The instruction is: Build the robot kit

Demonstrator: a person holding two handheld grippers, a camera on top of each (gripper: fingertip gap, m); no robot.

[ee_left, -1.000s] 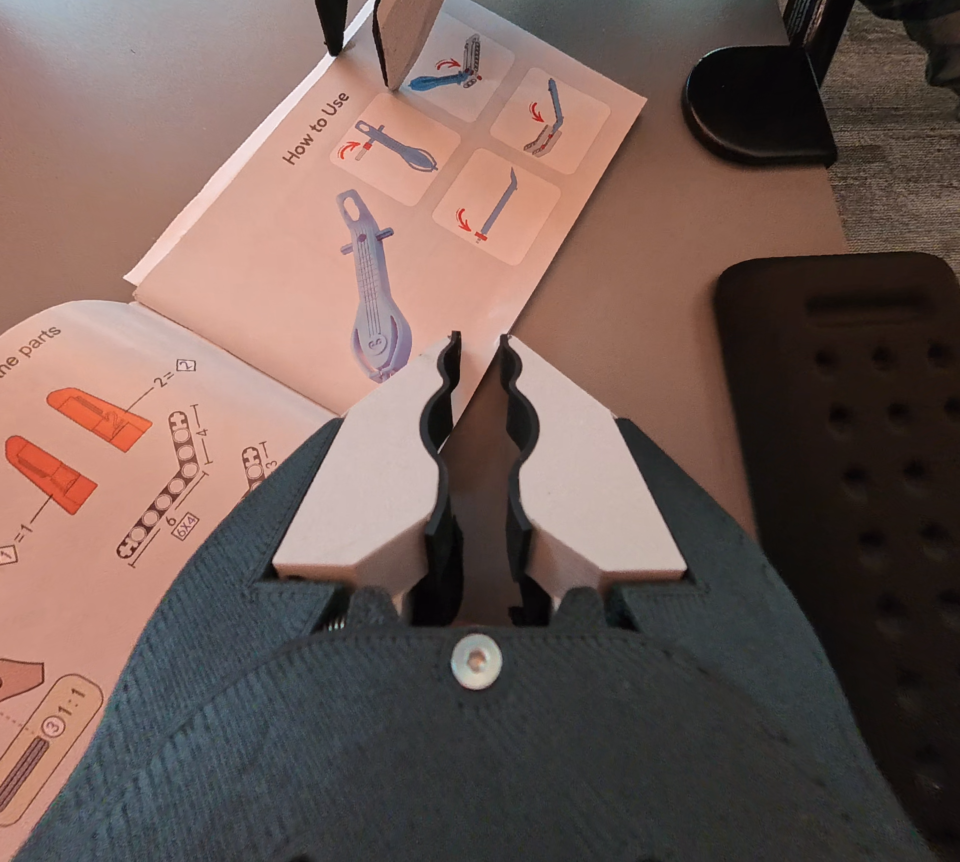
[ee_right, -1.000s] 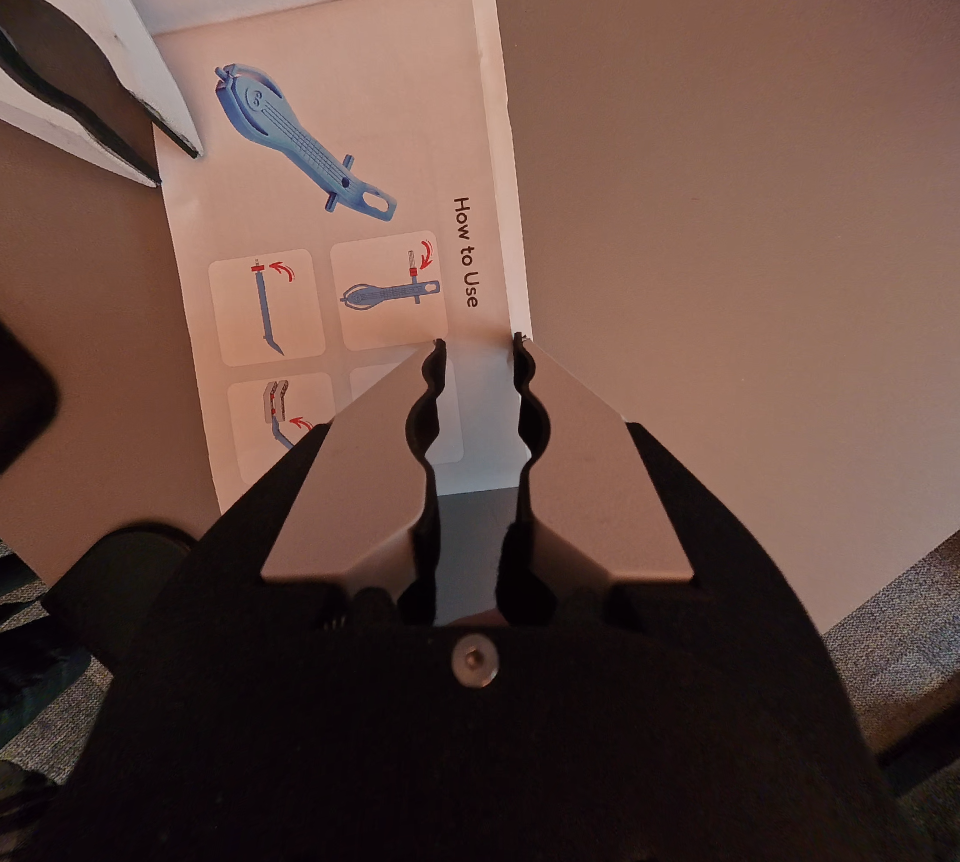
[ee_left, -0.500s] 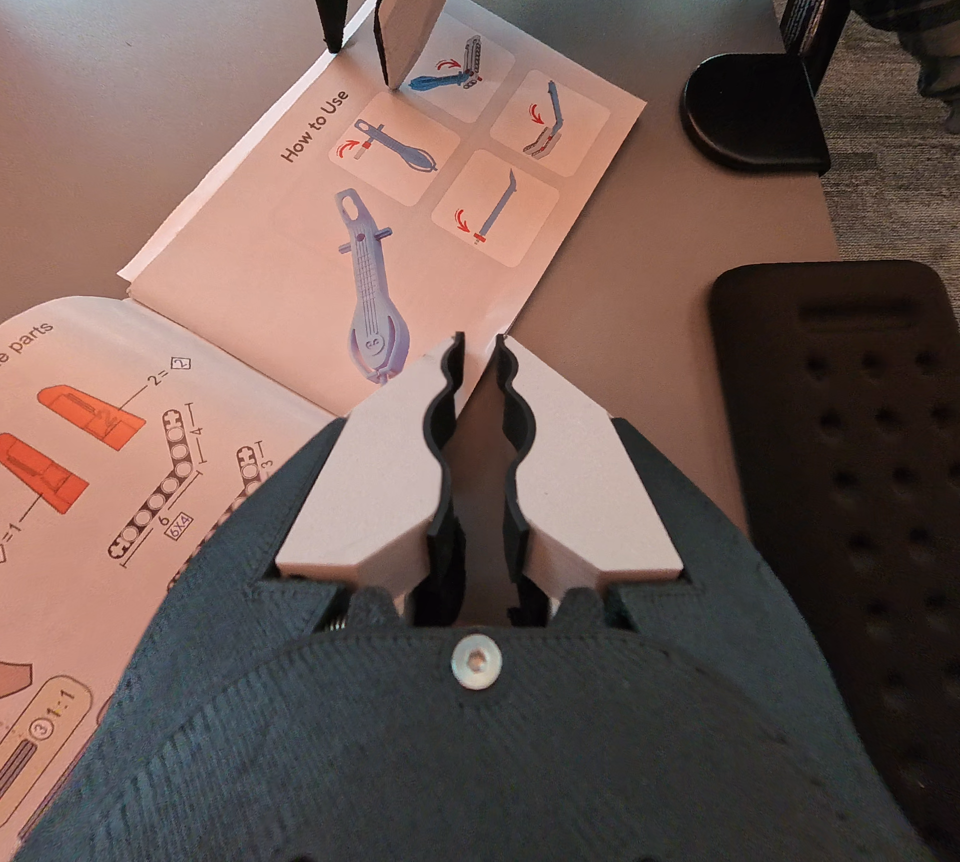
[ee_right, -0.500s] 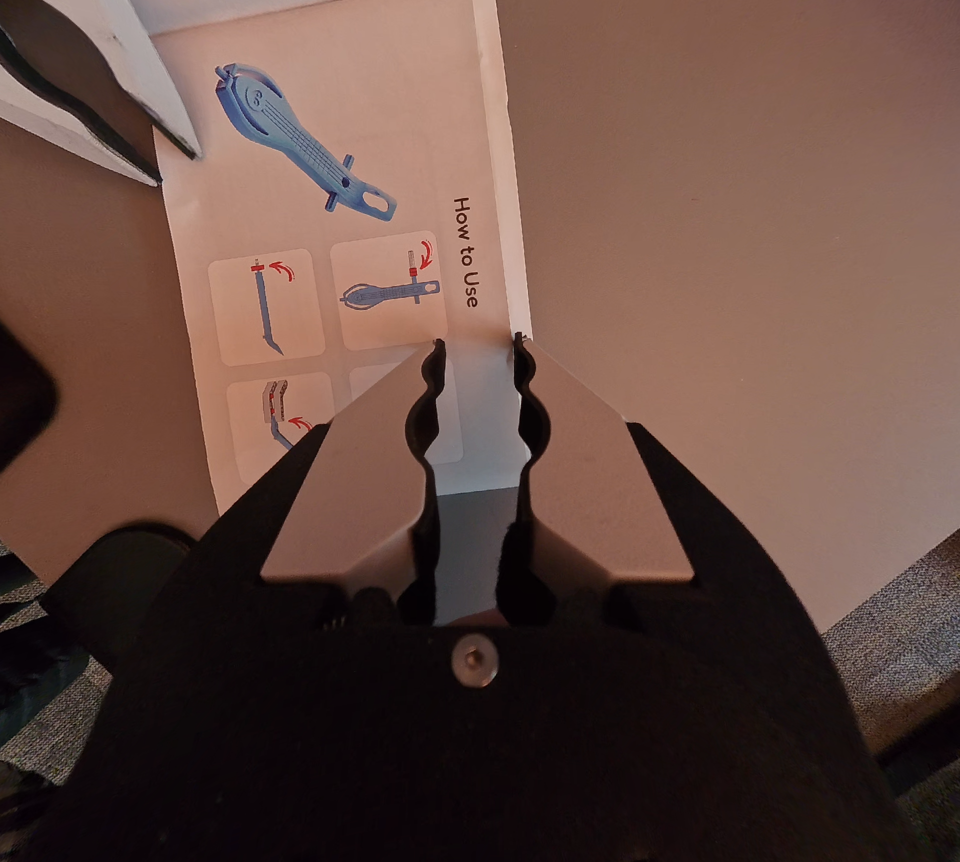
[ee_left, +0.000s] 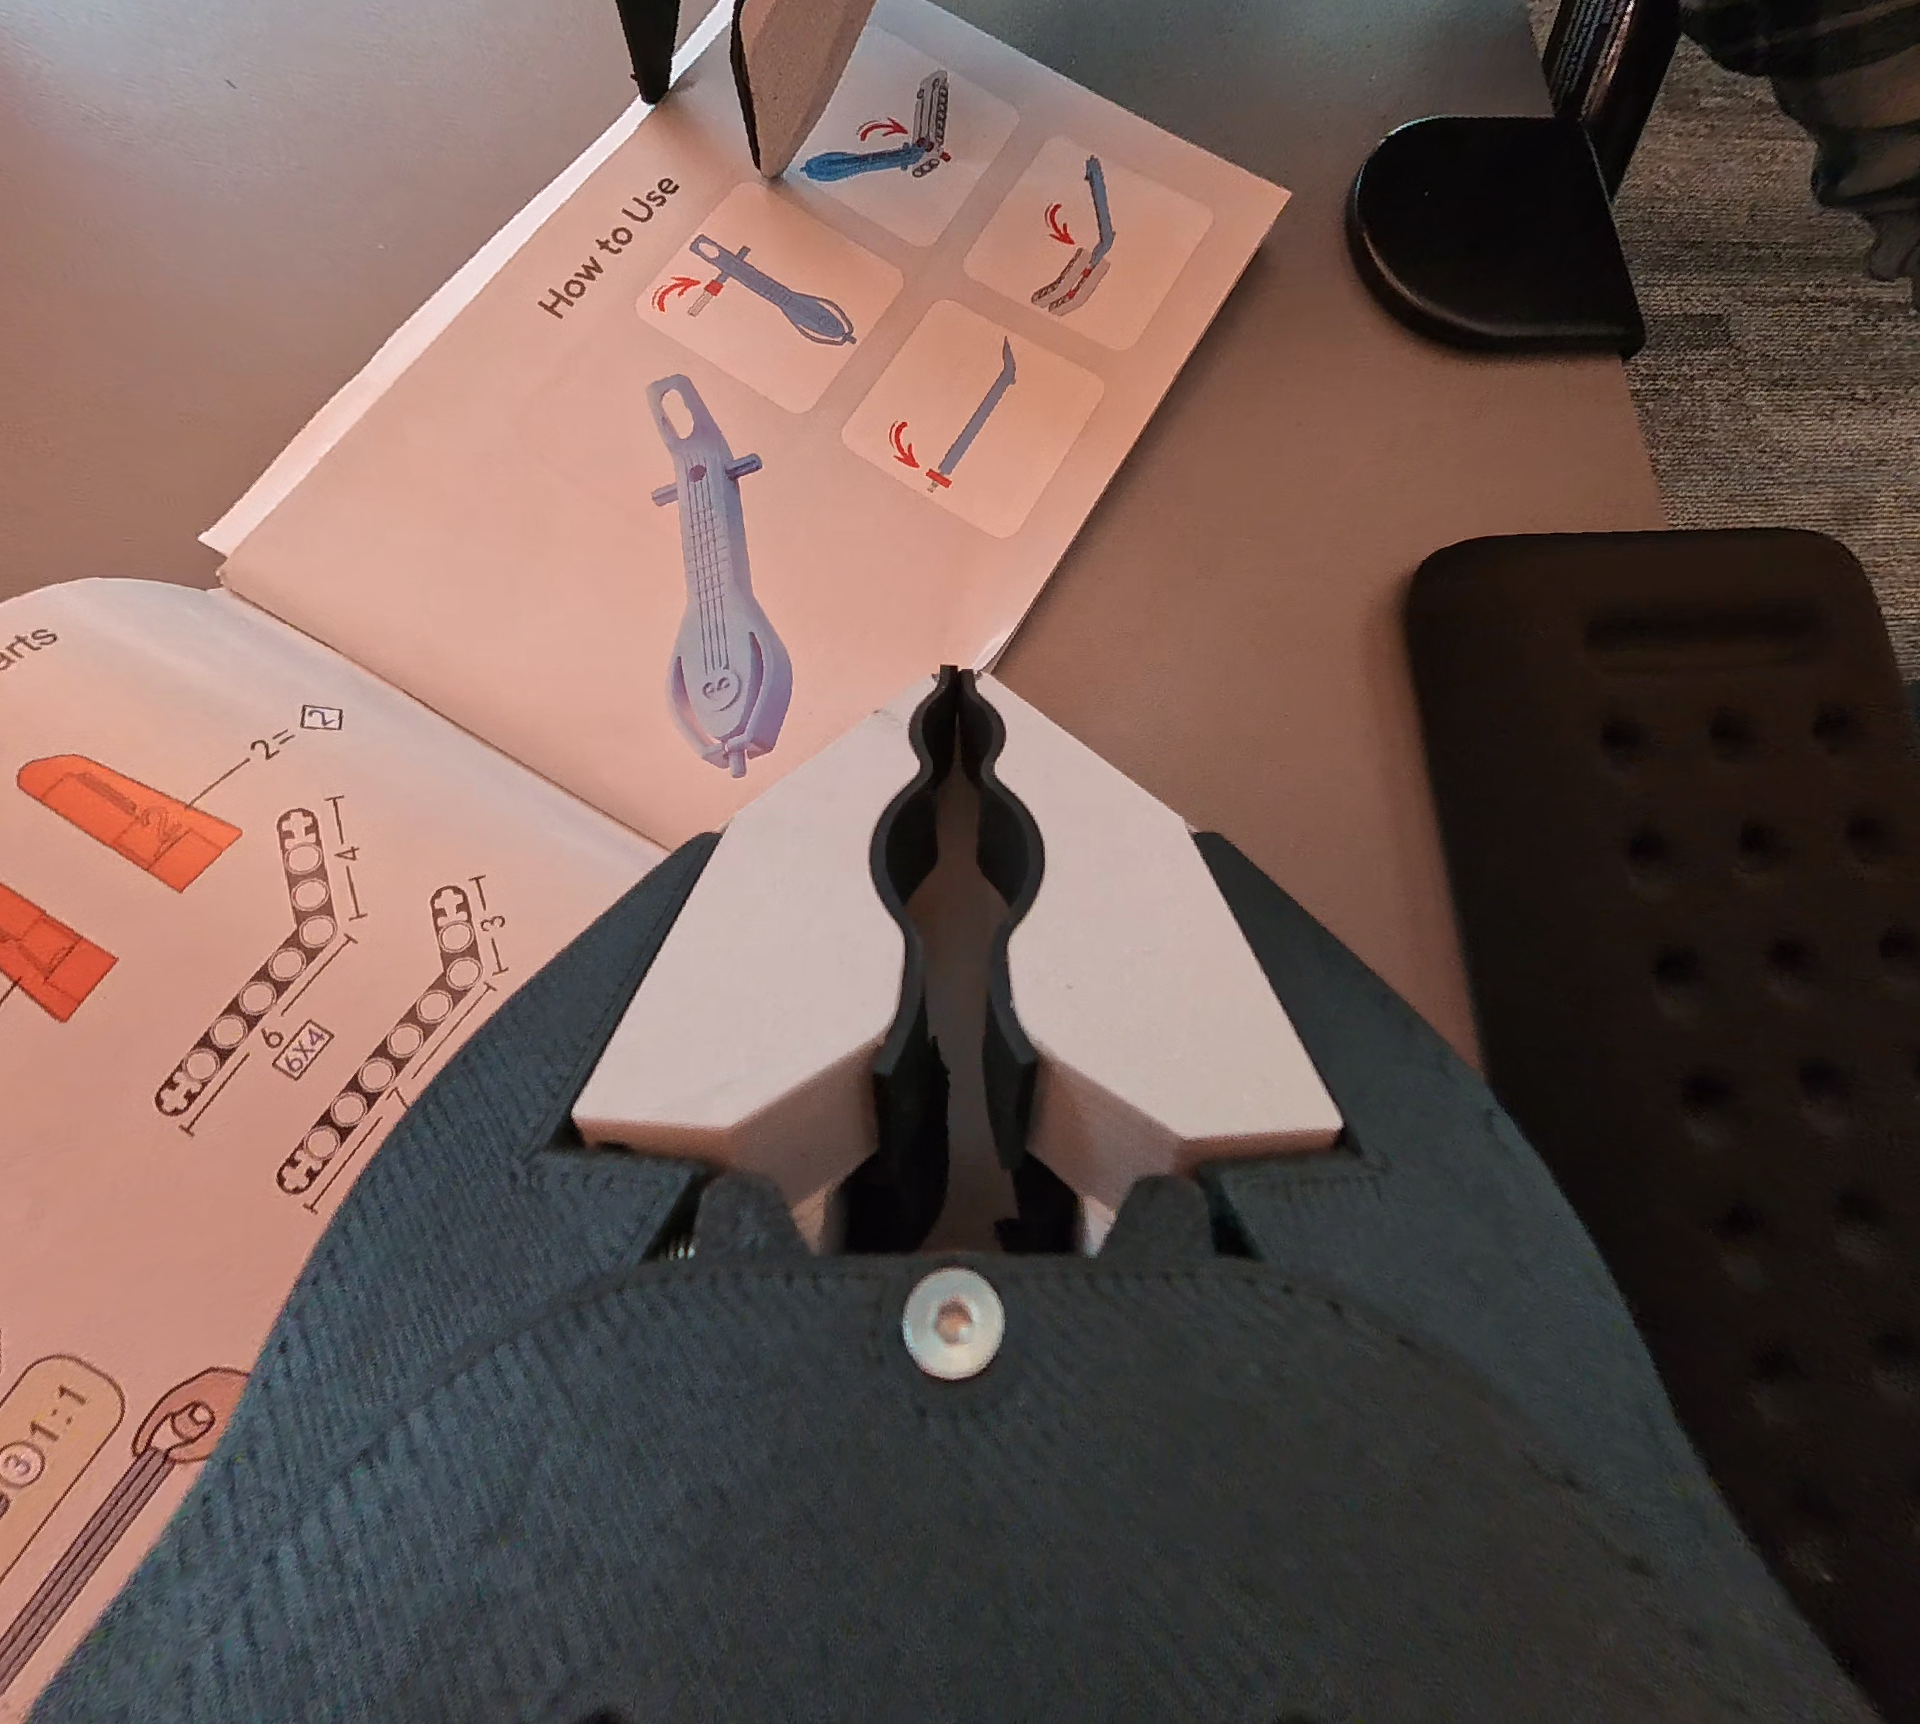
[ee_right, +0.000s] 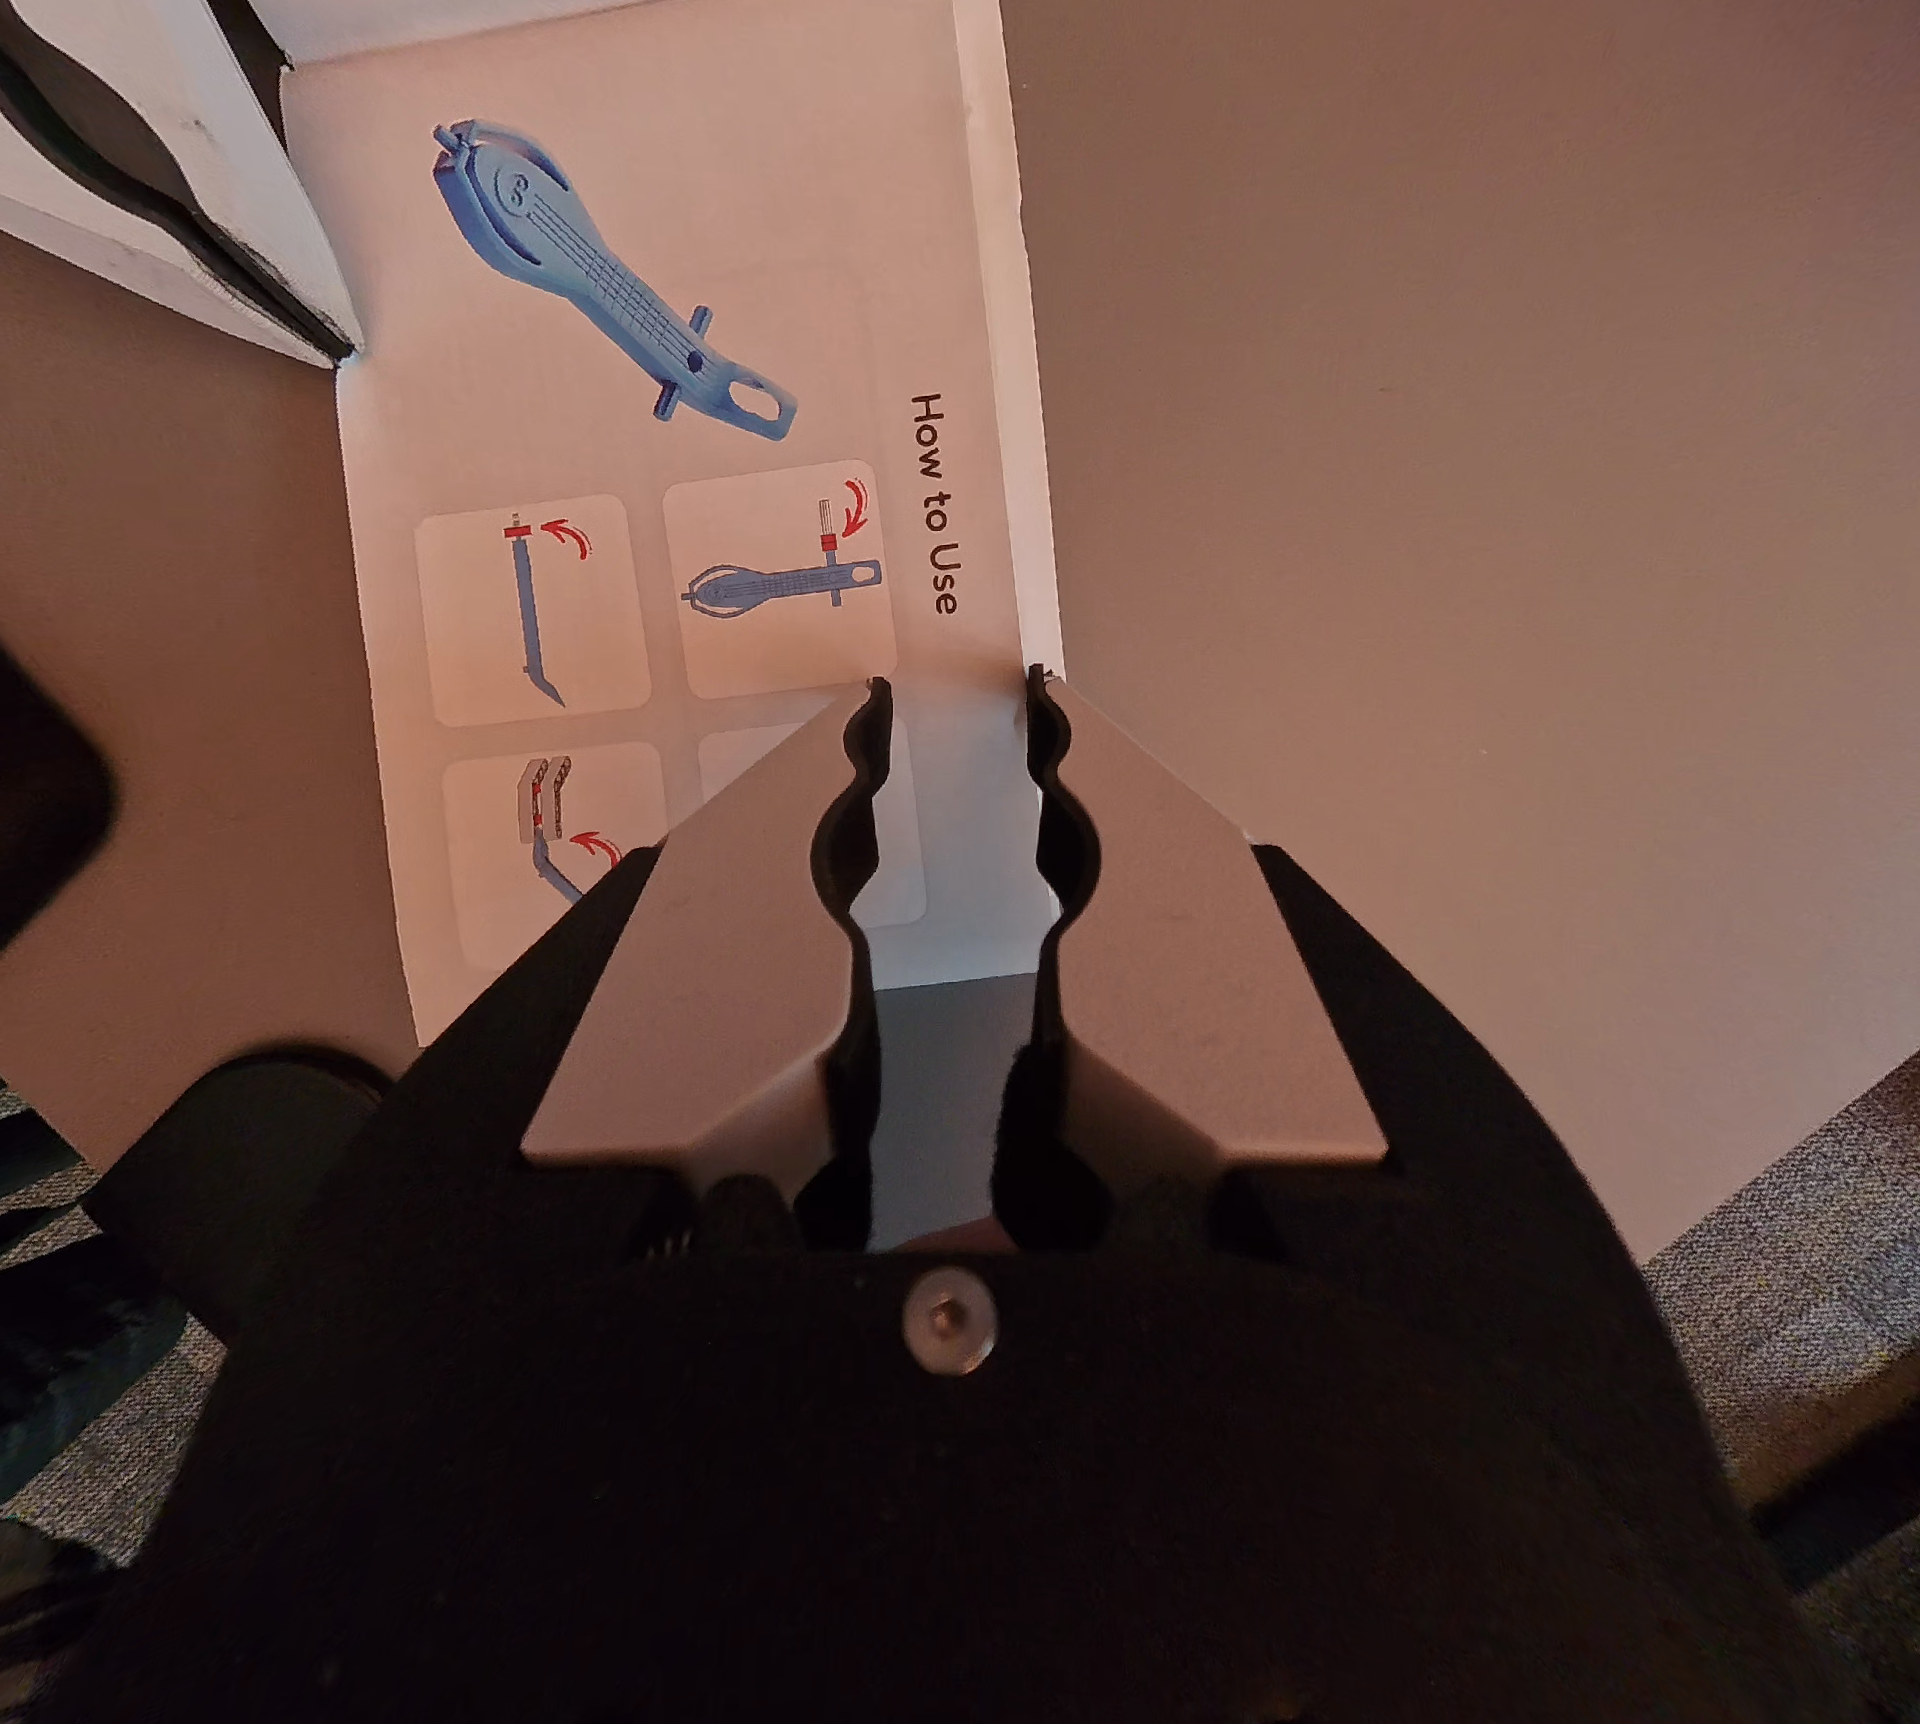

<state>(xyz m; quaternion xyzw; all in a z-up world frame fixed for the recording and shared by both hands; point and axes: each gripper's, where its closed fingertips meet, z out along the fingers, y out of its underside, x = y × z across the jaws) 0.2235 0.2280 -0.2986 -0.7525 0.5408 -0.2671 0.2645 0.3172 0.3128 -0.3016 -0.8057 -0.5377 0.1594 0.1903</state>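
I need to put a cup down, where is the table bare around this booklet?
Bare table lies beyond the booklet's long outer edge, past the right gripper. A narrower strip runs between the booklet and the black perforated pad. It is crowded by the left gripper, shut at the booklet's corner, and the black stand base.

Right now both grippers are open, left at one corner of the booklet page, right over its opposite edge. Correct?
Not quite. The left gripper is shut, not open: the left wrist view shows its tips meeting at the corner of the booklet page, apparently pinching it. The rest holds: the right gripper is open, over the page's opposite edge.
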